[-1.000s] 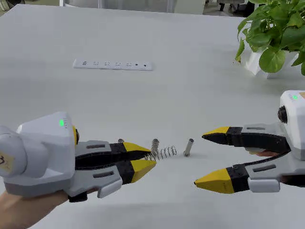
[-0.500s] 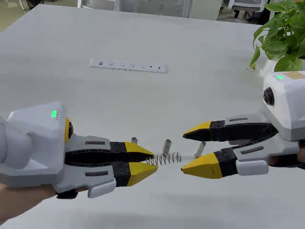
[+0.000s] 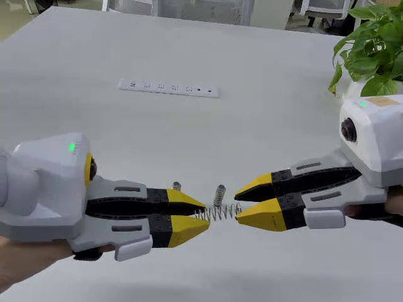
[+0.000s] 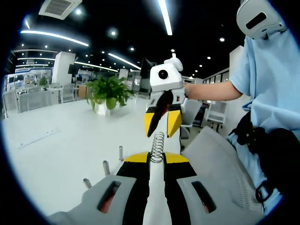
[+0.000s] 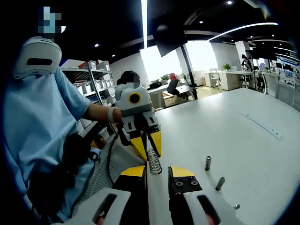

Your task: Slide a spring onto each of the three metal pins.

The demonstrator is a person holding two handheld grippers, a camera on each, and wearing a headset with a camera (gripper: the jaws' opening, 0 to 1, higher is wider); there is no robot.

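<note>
Left gripper (image 3: 205, 215) clamped on one end of spring (image 3: 221, 211), spring level over table (image 3: 189, 138). Right gripper (image 3: 238, 206) jaws barely apart at other end (touching it? couldn't tell tbh). Three pins (image 4: 121, 153) nearby, one blocked by right jaws in head view.

Site type: open-plan office with a storage corner. Reference landmark: the large white table (image 3: 189, 145).

- On the table, far side: a white power strip (image 3: 169, 88).
- At the table's right edge: a potted plant (image 3: 371, 44).
- Beyond the table: office chairs (image 4: 216, 112) and further desks (image 5: 234, 77).
- Above the table: linear ceiling lights (image 4: 165, 16).
- Off the table's near side: loaded storage shelves (image 5: 96, 72).
</note>
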